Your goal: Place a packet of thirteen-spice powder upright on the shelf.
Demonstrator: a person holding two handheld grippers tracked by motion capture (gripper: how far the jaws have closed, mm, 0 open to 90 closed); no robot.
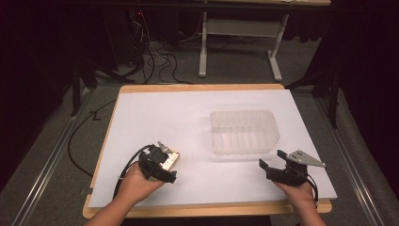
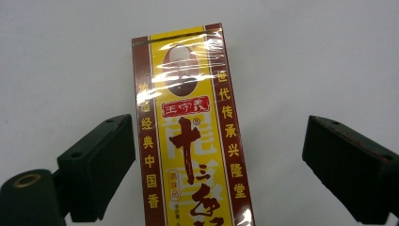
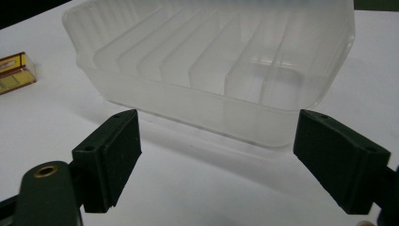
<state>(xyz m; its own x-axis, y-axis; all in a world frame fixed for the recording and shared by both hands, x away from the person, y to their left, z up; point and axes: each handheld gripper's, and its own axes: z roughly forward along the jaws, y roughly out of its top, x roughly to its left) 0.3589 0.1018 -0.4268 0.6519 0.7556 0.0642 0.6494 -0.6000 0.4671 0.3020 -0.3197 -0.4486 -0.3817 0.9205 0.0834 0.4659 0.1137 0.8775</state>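
A yellow and brown box with red Chinese print [image 2: 188, 141] lies flat on the white table top [image 1: 164, 113], at the front left [image 1: 172, 159]. My left gripper [image 2: 216, 132] hangs over it, open. The box lies between its jaws, close to the left one and well apart from the right one. My right gripper [image 1: 272, 159] stands open at the front right with nothing between its fingers. It faces a clear ribbed plastic container [image 3: 211, 61], empty, which stands right of the table's centre [image 1: 243, 132]. The right gripper view catches the box's end [image 3: 14, 73] at far left.
The wooden table edge [image 1: 202, 87] frames the white sheet. Beyond the table, black cables [image 1: 155, 61] lie on the grey floor beside a white desk frame [image 1: 203, 47]. Dark stands and metal rails [image 1: 47, 165] run along both sides.
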